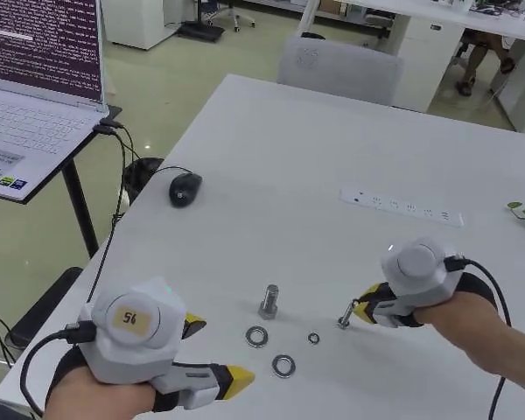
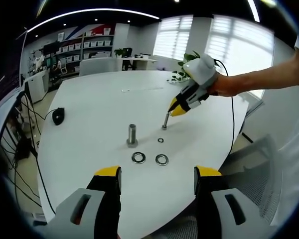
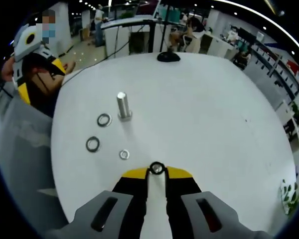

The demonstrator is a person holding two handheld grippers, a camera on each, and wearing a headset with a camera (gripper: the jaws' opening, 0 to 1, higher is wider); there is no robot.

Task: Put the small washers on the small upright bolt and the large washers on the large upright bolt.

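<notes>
The large bolt (image 1: 269, 302) (image 2: 132, 135) (image 3: 123, 106) stands upright on the white table. Two large washers (image 1: 257, 336) (image 1: 283, 365) lie flat just in front of it, and a small washer (image 1: 313, 338) (image 3: 124, 154) lies to their right. The small bolt (image 1: 344, 317) (image 2: 166, 121) leans toward my right gripper (image 1: 360, 310) (image 3: 157, 172). That gripper is shut, with what looks like a small washer (image 3: 157, 168) pinched at its tips against the bolt's top. My left gripper (image 1: 219, 350) (image 2: 158, 174) is open and holds nothing, near the table's front edge, left of the washers.
A black mouse (image 1: 185, 188) lies at the left of the table and a white power strip (image 1: 401, 206) further back on the right. A laptop (image 1: 35, 96) stands on a side stand to the left. A grey chair (image 1: 339, 68) sits beyond the far edge.
</notes>
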